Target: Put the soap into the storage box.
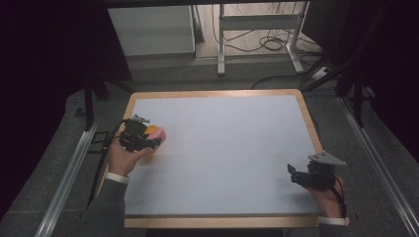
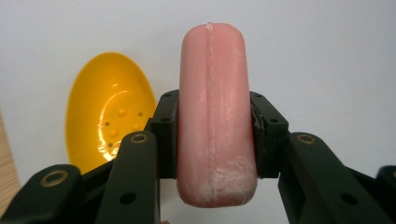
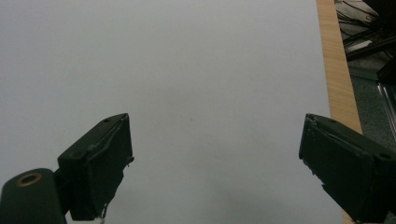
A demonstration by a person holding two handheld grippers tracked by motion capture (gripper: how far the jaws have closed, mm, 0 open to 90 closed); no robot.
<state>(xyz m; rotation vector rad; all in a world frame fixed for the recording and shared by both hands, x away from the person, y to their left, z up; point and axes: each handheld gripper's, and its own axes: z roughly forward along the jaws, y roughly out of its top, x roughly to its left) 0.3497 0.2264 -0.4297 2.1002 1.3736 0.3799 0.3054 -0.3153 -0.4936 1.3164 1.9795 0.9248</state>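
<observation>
High view: your left gripper point(image 1: 148, 140) sits at about 9 o'clock on the table point(image 1: 222, 148), near the left edge. It's clamped on a pink soap bar point(image 1: 157, 134). A bit of yellow shows right against the bar there, too small to read from this angle.

Left gripper view clears it up. Soap bar point(image 2: 215, 116) stands on edge between the two black pads point(image 2: 167, 135), both pads pressing its broad faces, seam line facing the camera. Whitish scuffing on the lower end of the bar. Top of the bar sticks out well past the pads toward 12 o'clock. Yellow soap dish point(image 2: 109, 112) lies on the white surface at about 10 o'clock from the bar, oval, hollow side up, small holes and bumps in its floor. Dish holds nothing. The soap blocks the dish's right rim, so can't tell if they touch. Wooden edge point(image 2: 7, 163) of the table shows at 8 o'clock in that frame.

Your right gripper point(image 1: 304, 177) is at about 4 o'clock on the table, well apart from the soap and dish, hand resting near the front edge. Right gripper view: jaws spread wide, nothing between them, just bare white surface point(image 3: 187, 84). Wood border point(image 3: 336, 70) runs along at 2 o'clock, cables point(image 3: 359, 28) on the floor beyond it.
</observation>
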